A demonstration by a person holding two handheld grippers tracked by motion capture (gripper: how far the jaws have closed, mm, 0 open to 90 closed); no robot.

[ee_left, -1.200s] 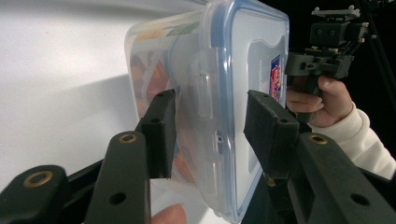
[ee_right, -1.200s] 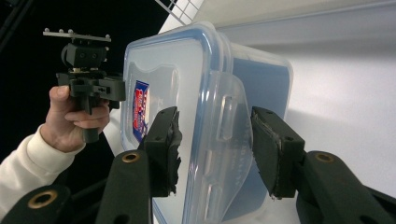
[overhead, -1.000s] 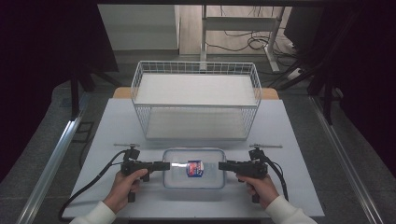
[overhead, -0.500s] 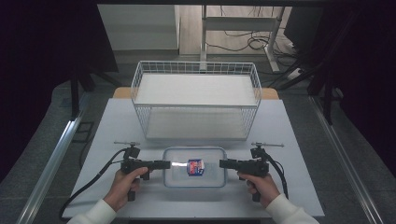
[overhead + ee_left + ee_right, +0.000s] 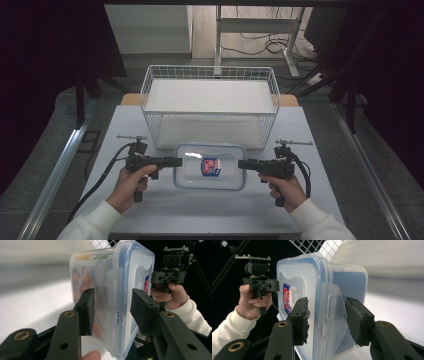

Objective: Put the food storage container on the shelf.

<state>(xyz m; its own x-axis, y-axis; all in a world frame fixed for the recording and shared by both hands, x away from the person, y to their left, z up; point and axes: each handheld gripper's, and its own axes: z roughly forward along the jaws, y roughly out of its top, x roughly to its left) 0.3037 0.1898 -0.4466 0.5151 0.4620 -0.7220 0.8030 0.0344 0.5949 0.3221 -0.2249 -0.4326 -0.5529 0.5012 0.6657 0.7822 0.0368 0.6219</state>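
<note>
A clear plastic container (image 5: pixel 210 166) with a blue-sealed lid and a red-and-blue label hangs above the table, held level between both grippers. My left gripper (image 5: pixel 180 161) is shut on its left end and my right gripper (image 5: pixel 240 163) is shut on its right end. In the left gripper view the jaws (image 5: pixel 113 307) clamp the container (image 5: pixel 130 277) across its latch tab, and orange and green contents show through the wall. The right gripper view has the jaws (image 5: pixel 327 315) pressing lid and base of the container (image 5: pixel 304 285) at the other latch.
A white wire basket (image 5: pixel 210 114) stands just behind the container, in the middle of the pale table (image 5: pixel 200 210). A cable trails from each gripper toward the table's front. Dark floor, a metal rail and desk legs surround the table.
Both hands have risen and lifted the container off the table. It now sits higher in the high view and closer to the basket's front. Both grips are unchanged.
</note>
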